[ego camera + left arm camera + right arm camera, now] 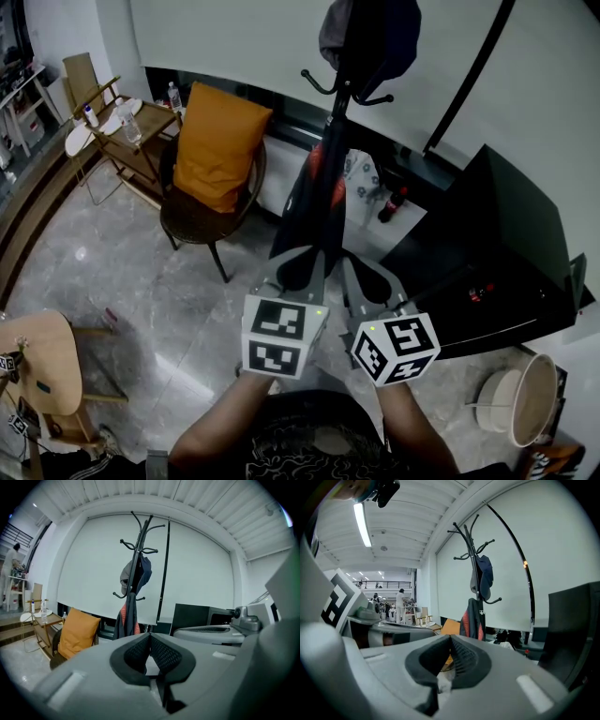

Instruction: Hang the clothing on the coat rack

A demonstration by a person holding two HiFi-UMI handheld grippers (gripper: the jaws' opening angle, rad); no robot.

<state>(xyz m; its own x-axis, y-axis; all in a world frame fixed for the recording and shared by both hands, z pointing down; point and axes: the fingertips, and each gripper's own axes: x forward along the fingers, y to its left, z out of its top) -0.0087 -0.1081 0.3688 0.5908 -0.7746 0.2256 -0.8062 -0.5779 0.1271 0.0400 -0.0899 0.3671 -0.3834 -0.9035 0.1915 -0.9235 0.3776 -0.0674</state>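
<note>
A black coat rack (339,122) stands ahead of me in front of a white screen. A dark cap (370,37) hangs near its top. Below it, a dark jacket with red lining (314,202) hangs down along the pole. Both grippers are low and close together, short of the rack's base. My left gripper (300,258) is shut with nothing in it, and so is my right gripper (354,270). The left gripper view shows the rack (138,550), cap (136,576) and jacket (129,618) beyond its closed jaws (150,637). The right gripper view shows the rack (472,545) and jacket (472,623) beyond its closed jaws (450,639).
A wicker chair with an orange cushion (220,145) stands left of the rack. A black cabinet (487,244) stands to the right. A wooden side table (131,127) is at far left, a wooden stool (42,361) near left. A white basket (525,398) sits at lower right.
</note>
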